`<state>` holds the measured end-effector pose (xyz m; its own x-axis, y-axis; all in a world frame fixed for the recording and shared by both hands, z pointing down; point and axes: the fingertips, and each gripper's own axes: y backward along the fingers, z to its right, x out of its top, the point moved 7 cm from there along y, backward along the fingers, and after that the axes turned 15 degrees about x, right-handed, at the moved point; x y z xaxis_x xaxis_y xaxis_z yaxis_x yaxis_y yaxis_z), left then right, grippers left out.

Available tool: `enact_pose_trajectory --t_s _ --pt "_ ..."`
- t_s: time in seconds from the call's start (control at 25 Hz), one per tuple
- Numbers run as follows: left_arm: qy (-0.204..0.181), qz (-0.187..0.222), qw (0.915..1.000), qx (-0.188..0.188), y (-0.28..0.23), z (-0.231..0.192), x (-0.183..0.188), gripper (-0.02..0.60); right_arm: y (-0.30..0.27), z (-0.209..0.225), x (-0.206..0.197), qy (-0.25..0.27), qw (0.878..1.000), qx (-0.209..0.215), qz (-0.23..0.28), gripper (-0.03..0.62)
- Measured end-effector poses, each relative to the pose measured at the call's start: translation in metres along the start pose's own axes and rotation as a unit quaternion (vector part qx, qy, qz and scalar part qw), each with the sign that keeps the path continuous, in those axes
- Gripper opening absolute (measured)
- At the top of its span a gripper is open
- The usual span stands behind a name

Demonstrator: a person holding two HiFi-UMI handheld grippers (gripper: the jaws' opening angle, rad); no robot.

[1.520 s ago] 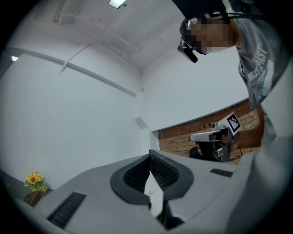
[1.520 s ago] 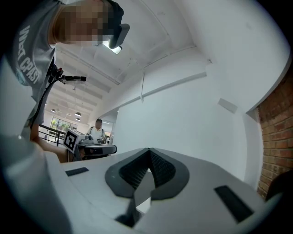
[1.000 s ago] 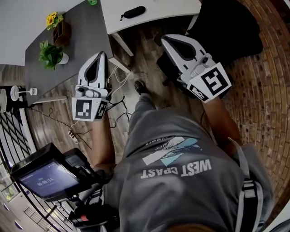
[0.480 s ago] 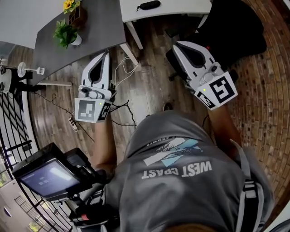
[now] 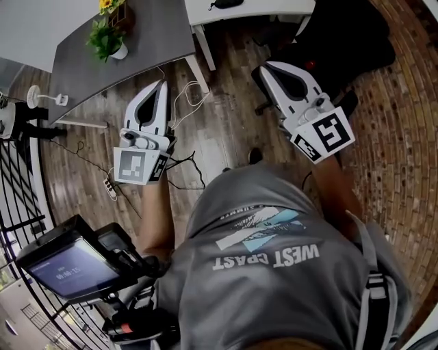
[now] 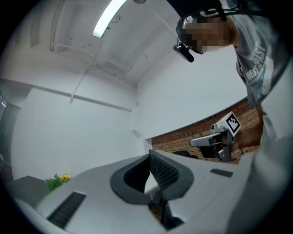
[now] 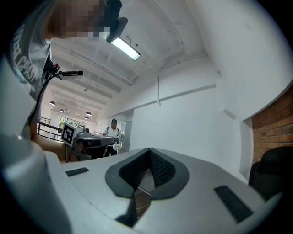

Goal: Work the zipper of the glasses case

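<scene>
The black case (image 5: 228, 3) lies on the white table (image 5: 280, 9) at the top edge of the head view, partly cut off by the frame. Well short of it, over the wood floor (image 5: 222, 126), the left gripper (image 5: 162, 85) and right gripper (image 5: 265, 68) are held out side by side, each with its jaws closed tip to tip and nothing between them. Left of the case stands a grey table (image 5: 144, 48) with a plant (image 5: 106, 41).

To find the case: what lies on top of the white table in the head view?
A black glasses case lies on the white table. The picture's top edge cuts off the table's far part, so anything there cannot be seen.
</scene>
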<state>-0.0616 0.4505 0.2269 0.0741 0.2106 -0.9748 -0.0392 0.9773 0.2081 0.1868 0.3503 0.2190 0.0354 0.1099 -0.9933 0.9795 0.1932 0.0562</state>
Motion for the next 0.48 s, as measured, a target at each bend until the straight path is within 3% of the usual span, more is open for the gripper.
enact_pose_trajectory --t_s 0.48 --pt "0.003 0.0 1.0 -0.004 0.04 0.005 0.003 0.005 0.008 -0.039 0.004 0.004 1.0 -0.003 -0.004 -0.006"
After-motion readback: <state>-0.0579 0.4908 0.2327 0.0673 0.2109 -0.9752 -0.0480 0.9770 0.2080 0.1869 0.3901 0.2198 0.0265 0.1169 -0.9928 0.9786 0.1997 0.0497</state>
